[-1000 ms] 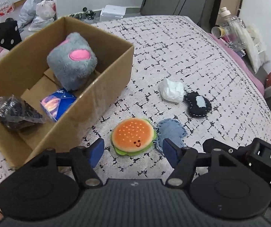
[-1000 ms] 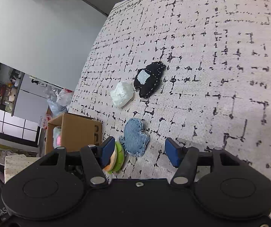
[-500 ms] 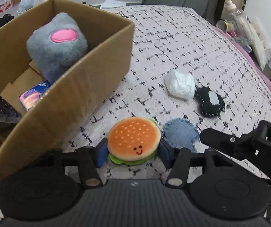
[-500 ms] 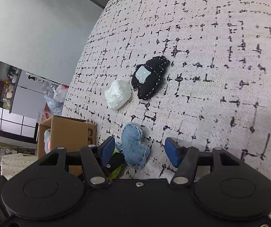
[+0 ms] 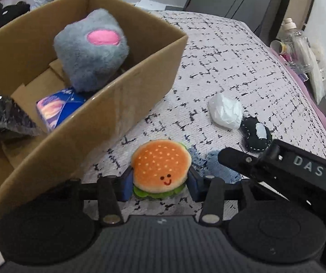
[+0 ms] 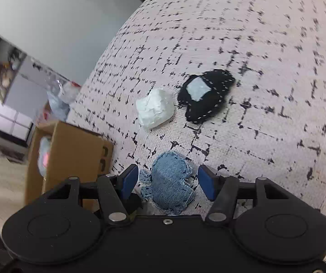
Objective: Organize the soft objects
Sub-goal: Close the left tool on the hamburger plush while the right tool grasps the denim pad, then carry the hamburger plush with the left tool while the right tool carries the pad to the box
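Note:
My left gripper is shut on a burger plush with a smiley face, held just above the patterned bed cover, right of the cardboard box. My right gripper is open, its blue pads on either side of a denim heart that lies on the cover. The denim heart also shows in the left wrist view, partly hidden by the right gripper's body. Beyond lie a white crumpled wad and a black stitched pouch.
The box holds a grey plush cube with a pink patch, a blue printed packet and a black wrapped bundle. Bottles and clutter stand past the bed's right edge. Bags lie on the floor at far left.
My left gripper closed on the burger plush and lifted it slightly. My right gripper moved forward so the denim heart now lies between its open pads.

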`<state>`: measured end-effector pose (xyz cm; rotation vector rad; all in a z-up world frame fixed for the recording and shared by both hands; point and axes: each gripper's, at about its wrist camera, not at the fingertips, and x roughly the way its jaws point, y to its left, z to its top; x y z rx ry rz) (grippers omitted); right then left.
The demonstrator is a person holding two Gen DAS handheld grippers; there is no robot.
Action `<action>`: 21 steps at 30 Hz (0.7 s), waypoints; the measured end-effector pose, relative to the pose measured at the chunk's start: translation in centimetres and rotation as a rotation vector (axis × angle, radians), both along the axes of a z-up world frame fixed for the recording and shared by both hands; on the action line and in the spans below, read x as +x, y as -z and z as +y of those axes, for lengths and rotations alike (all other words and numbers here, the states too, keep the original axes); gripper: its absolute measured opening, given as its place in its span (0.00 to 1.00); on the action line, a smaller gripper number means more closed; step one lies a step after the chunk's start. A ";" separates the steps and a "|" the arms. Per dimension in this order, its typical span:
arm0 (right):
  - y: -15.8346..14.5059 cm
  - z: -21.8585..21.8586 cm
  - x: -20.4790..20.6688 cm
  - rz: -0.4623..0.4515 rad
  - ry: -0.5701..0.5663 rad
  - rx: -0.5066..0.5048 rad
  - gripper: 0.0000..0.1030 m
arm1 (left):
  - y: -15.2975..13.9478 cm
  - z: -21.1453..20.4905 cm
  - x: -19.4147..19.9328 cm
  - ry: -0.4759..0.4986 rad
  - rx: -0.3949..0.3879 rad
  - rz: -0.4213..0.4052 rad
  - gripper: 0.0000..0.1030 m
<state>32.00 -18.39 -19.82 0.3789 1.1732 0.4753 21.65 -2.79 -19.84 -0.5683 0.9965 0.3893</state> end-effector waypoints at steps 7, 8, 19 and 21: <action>-0.1 0.9 -0.8 -0.059 -0.051 -0.095 0.23 | -0.2 0.2 -0.8 0.004 -0.009 0.016 0.45; -0.2 0.7 -1.0 -0.052 -0.052 -0.084 0.22 | -0.3 0.2 -1.0 0.004 -0.009 0.018 0.45; -2.1 -2.6 -3.0 -0.017 0.084 0.014 0.20 | -3.6 0.0 -2.2 0.036 0.020 -0.029 0.45; -2.4 -3.0 -3.4 -0.015 0.107 0.027 0.20 | -4.4 0.0 -2.4 0.042 0.019 -0.038 0.45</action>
